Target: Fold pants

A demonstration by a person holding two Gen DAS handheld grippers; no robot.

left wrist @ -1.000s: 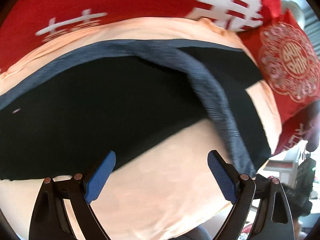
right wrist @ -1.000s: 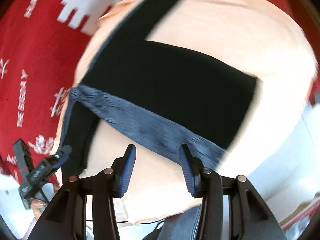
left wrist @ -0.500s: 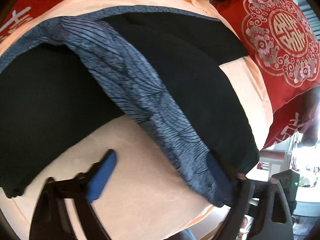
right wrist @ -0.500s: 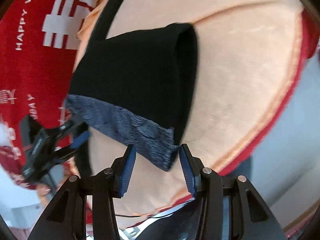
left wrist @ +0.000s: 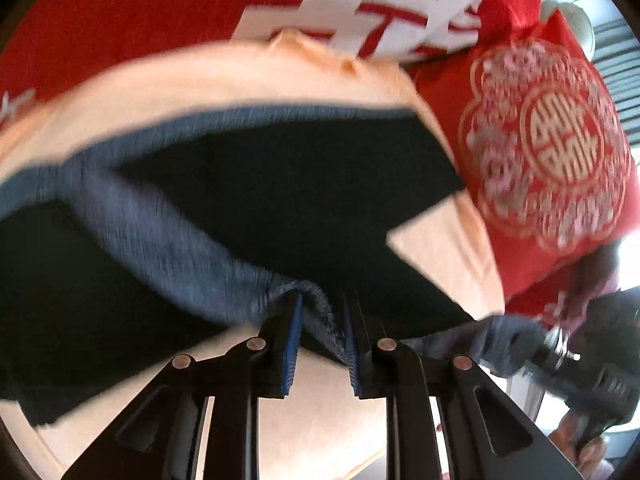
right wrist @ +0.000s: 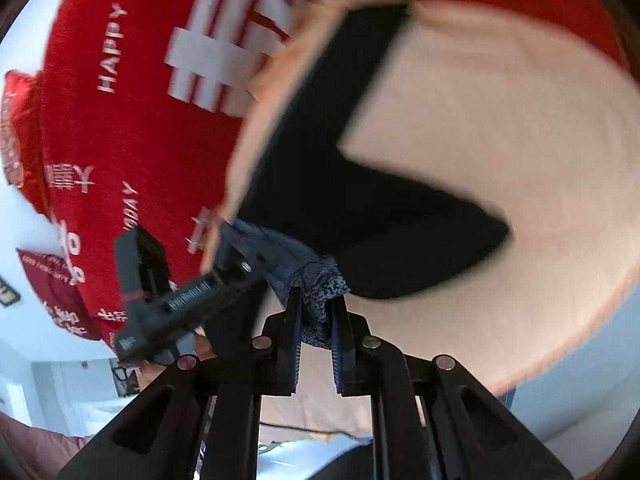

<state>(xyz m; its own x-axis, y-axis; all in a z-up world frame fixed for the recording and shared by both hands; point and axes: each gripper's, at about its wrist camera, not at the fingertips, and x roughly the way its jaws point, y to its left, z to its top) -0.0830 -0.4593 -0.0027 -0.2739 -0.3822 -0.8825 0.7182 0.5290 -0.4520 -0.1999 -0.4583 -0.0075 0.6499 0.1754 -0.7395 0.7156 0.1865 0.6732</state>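
Black pants (left wrist: pixel 300 200) with a grey-blue patterned waistband (left wrist: pixel 180 248) lie on a peach cloth (left wrist: pixel 200 76). My left gripper (left wrist: pixel 322 308) is closing, and a bunched fold of the waistband is pinched between its blue pads. In the right wrist view the pants (right wrist: pixel 360 208) spread away in two dark legs. My right gripper (right wrist: pixel 318 304) is also closing, with the waistband's end (right wrist: pixel 316 280) squeezed between its pads. The two grippers hold the band close together; the left one's black housing (right wrist: pixel 172 300) shows just left of the right one.
A red blanket (left wrist: pixel 120 8) with white characters lies under and beyond the peach cloth. A red embroidered cushion (left wrist: pixel 560 152) sits at the right in the left wrist view. The cloth's near edge (right wrist: pixel 540 372) drops off toward a pale floor.
Both grippers went from open to closed on the waistband. The left one slid along the band to a spot beside the right one. The band's end has lifted and bunched.
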